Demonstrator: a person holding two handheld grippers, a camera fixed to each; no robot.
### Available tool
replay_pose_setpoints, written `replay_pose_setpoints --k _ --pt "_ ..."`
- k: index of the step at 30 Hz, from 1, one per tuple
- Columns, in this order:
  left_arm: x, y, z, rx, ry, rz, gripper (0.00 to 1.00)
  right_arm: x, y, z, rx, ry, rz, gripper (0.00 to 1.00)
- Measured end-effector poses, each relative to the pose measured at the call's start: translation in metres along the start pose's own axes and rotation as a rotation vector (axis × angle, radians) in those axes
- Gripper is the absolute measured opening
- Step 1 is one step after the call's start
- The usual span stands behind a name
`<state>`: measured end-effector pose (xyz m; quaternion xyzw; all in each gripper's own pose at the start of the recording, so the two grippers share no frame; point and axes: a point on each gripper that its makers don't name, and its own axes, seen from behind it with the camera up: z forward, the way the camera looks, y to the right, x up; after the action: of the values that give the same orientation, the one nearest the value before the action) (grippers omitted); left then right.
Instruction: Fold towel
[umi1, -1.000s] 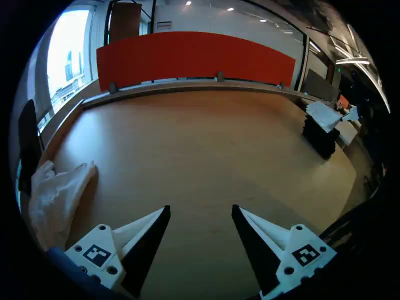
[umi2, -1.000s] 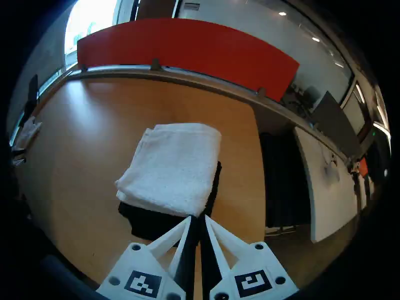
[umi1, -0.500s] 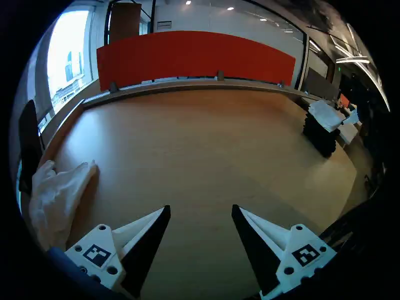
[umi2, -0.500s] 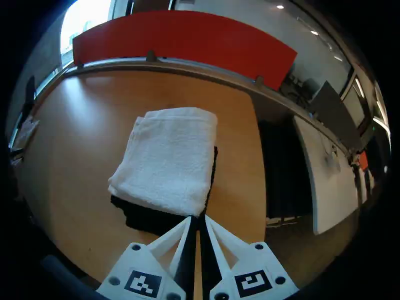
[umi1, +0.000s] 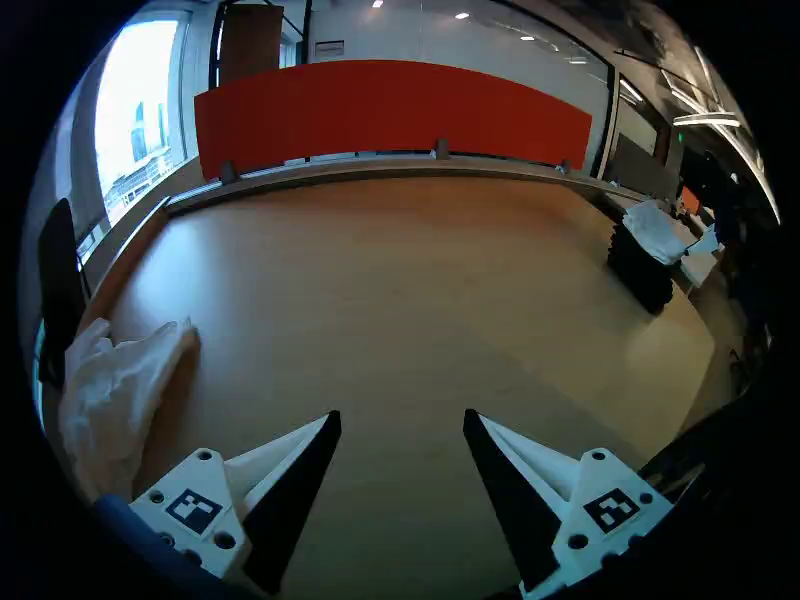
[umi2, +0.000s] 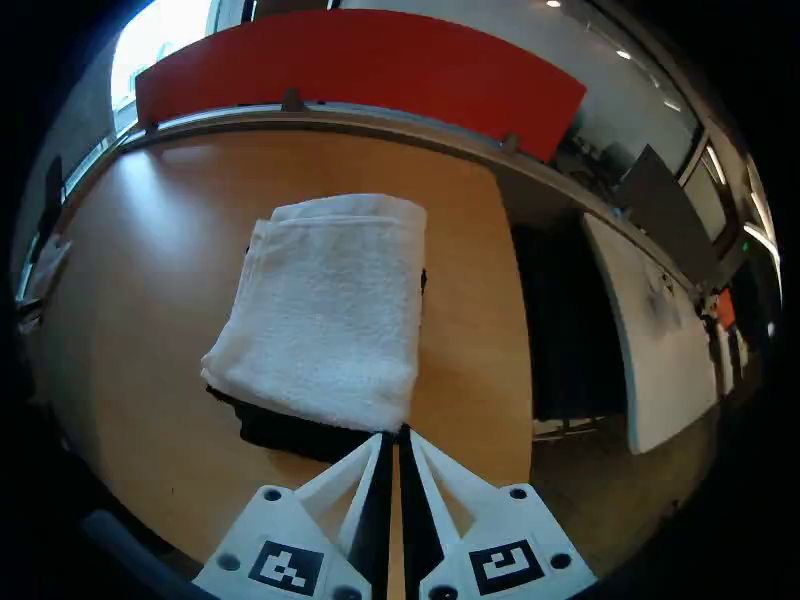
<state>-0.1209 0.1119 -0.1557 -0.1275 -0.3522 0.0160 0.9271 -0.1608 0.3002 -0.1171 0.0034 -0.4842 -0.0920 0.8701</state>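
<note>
Plainly, the left hand-held gripper (umi1: 401, 414) stood open over the table (umi1: 400, 270); the right hand-held gripper (umi2: 397, 438) was closed, just beside the folded towel (umi2: 325, 310).

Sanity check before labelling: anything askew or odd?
The folded white towel sits neatly on the dark stack. Odd: a crumpled white cloth heaped, unfolded, at the left edge of the table in the left gripper view.

Long light-brown wooden tabletop (umi1: 400, 280). Crumpled white cloth (umi1: 110, 395) at its left edge. Near right edge: stack of folded black cloths (umi2: 285, 432), folded white terry towel (umi2: 325, 305) on top.
</note>
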Motion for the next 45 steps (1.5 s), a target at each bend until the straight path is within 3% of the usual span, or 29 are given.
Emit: replay_pose_setpoints --k 10,14,18,26,28,45 --pt "0.0 0.001 0.0 -0.002 -0.001 0.003 0.91 -0.002 -0.001 0.005 -0.002 0.001 0.006 0.06" --pt "0.001 0.002 0.001 -0.002 0.002 0.005 0.91 -0.002 -0.001 0.006 -0.004 0.002 0.007 0.16" --pt "0.0 0.003 0.001 -0.002 0.001 0.0 0.91 -0.003 -0.003 0.004 -0.002 0.007 0.005 0.32" --pt "0.0 0.005 0.002 -0.008 0.002 0.002 0.91 0.003 -0.01 -0.002 0.01 0.037 0.014 0.89" --pt "0.0 0.006 0.002 -0.009 0.003 0.002 0.91 0.006 -0.011 -0.003 0.014 0.047 0.022 0.97" --pt "0.002 0.003 0.0 -0.005 0.009 -0.002 0.91 0.043 -0.022 -0.007 0.037 0.113 0.034 0.97"
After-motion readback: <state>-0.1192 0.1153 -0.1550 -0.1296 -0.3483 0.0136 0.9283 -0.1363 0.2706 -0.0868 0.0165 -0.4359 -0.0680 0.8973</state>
